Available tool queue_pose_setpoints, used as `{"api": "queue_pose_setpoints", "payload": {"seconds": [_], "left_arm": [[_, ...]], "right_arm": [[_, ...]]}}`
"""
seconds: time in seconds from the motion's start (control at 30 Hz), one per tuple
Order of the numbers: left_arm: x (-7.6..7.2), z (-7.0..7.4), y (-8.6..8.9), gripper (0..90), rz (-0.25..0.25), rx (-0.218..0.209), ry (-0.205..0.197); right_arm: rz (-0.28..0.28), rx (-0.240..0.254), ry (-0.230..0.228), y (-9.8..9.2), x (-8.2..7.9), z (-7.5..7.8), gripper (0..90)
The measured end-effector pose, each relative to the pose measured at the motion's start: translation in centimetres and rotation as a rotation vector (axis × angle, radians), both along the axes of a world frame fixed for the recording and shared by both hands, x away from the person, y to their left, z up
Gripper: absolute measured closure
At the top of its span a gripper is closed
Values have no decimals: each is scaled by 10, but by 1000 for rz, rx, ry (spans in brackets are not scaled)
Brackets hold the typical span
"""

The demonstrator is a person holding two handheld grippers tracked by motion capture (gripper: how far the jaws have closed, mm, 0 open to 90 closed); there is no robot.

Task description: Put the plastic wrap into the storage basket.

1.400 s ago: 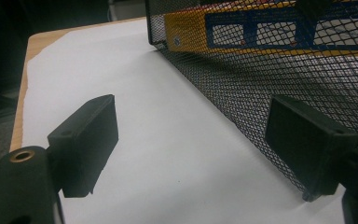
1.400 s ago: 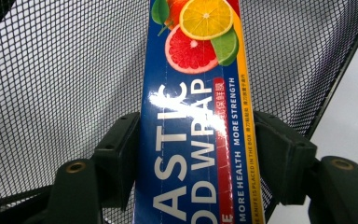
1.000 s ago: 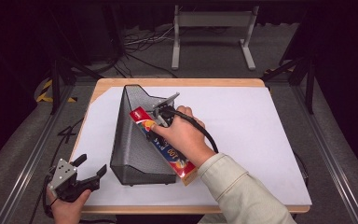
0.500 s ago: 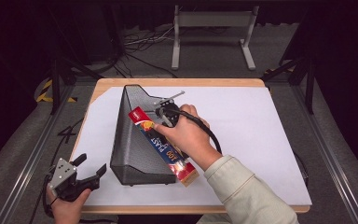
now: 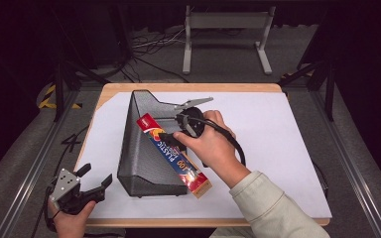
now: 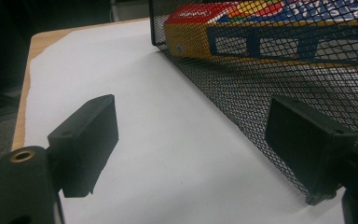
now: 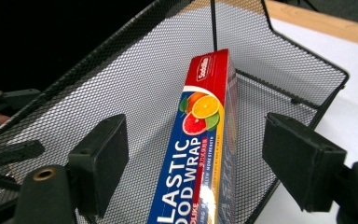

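- Black mesh basket point(image 5: 149, 148) on the white-covered table point(image 5: 278, 148), plastic wrap box point(image 7: 200, 154) leaning inside, near end jutting over the rim.
- Right gripper point(image 7: 191, 163): jaws just been opening, box between them, unpressed.
- Left gripper point(image 6: 191, 144): wide open, empty, beside the mesh.
- Release step, seemingly; next, backing clear without dragging the box.

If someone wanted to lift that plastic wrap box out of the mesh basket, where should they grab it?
Probably the near end of the plastic wrap box, which pokes out over the mesh basket rim. Come from the open right side and pinch across its narrow width; the far end lies boxed in by mesh walls.
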State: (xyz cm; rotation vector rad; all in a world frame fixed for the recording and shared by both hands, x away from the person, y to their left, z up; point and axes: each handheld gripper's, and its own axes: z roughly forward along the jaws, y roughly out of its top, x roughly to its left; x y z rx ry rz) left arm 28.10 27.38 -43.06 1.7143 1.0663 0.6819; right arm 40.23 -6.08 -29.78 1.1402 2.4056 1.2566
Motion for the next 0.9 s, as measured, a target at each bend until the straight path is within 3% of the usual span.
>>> {"api": "queue_pose_setpoints", "payload": {"seconds": [0.37,0.73,0.9], "left_arm": [[2,0,-1,180,-6,-2,0],[3,-1,-1,174,-14,1,15],[5,-3,1,166,-9,-4,33]], "right_arm": [[2,38,-50,-28,-11,5,232],[-24,45,-84,-71,-23,8,208],[-13,51,-123,-102,-36,9,194]]}}
